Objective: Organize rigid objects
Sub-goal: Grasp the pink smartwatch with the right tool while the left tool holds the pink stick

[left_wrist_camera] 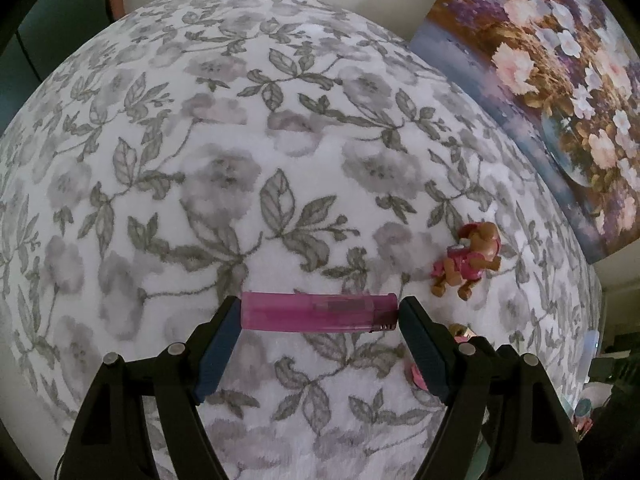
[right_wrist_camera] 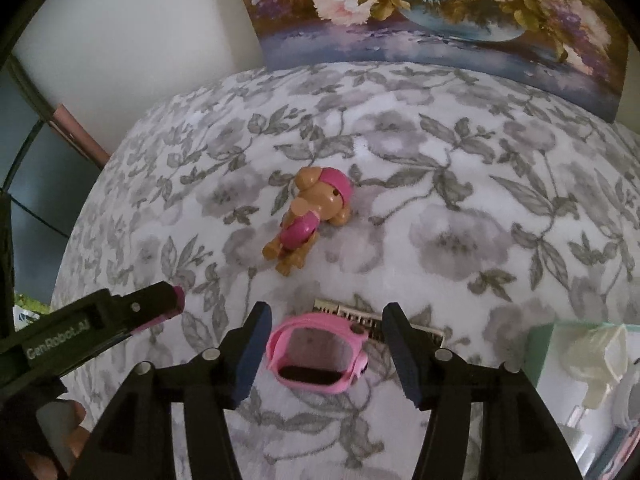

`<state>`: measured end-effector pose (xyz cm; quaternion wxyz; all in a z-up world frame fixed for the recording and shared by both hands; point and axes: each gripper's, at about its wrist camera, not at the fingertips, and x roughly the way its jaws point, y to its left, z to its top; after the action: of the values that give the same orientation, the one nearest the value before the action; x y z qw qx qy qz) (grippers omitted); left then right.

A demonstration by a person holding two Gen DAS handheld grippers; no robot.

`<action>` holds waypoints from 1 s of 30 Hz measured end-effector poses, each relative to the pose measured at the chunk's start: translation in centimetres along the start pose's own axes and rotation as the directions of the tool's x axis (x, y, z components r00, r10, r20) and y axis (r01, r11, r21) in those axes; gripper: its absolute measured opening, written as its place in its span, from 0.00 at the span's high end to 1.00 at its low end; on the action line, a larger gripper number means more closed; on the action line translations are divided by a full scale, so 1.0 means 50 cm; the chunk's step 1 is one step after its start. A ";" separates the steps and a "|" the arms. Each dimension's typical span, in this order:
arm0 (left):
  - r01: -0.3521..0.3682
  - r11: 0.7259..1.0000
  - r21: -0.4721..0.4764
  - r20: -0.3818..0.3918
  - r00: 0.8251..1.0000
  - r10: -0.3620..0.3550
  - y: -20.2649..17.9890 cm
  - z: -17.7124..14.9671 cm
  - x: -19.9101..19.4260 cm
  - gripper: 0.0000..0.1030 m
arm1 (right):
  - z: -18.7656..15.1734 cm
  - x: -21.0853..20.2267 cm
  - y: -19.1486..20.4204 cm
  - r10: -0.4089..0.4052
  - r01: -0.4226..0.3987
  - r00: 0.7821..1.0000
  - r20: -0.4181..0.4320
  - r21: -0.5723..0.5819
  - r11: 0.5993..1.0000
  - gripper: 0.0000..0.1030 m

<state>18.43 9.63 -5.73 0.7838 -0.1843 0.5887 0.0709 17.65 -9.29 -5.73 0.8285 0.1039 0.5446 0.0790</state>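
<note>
Two black tools with dark blue finger pads work over a soft, fuzzy white bed cover (left_wrist_camera: 224,128) printed with grey leaves and pale flowers. The left tool (left_wrist_camera: 319,314) has its fingers spread wide and clamped end to end on a translucent pink plastic lighter (left_wrist_camera: 318,314), a long smooth bar held crosswise, its metal-capped end against the right-hand pad. In the right wrist view this tool reaches in low from the left, the lighter's pink tip showing at its end.

The right tool (right_wrist_camera: 326,330) is also spread wide, its fingers standing on either side of a glossy pink plastic wristwatch (right_wrist_camera: 318,358) with a dark screen, without touching it; whether the watch lies flat on the cover cannot be told. Just behind the watch lies a pale flat comb-like strip (right_wrist_camera: 378,320). Farther out, a hard plastic tan puppy figurine in pink clothes (right_wrist_camera: 310,216) lies on its side. Beyond it, a floral painted canvas (right_wrist_camera: 440,20) leans against the white wall.
</note>
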 end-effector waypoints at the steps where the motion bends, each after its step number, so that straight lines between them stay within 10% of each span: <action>1: 0.000 1.000 0.000 -0.001 1.000 0.000 0.000 -0.002 0.000 0.22 | -0.002 -0.001 0.002 -0.005 0.005 1.000 -0.012 0.001 1.000 0.40; 30: 0.006 0.999 -0.034 -0.037 0.999 -0.008 0.017 -0.002 0.021 0.22 | -0.031 0.073 0.057 -0.067 0.060 0.993 -0.100 -0.068 0.996 0.36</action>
<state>18.37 10.26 -6.94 0.7696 -0.2010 0.6014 0.0746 17.62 -5.50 -8.84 0.8045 0.0552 0.5866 0.0754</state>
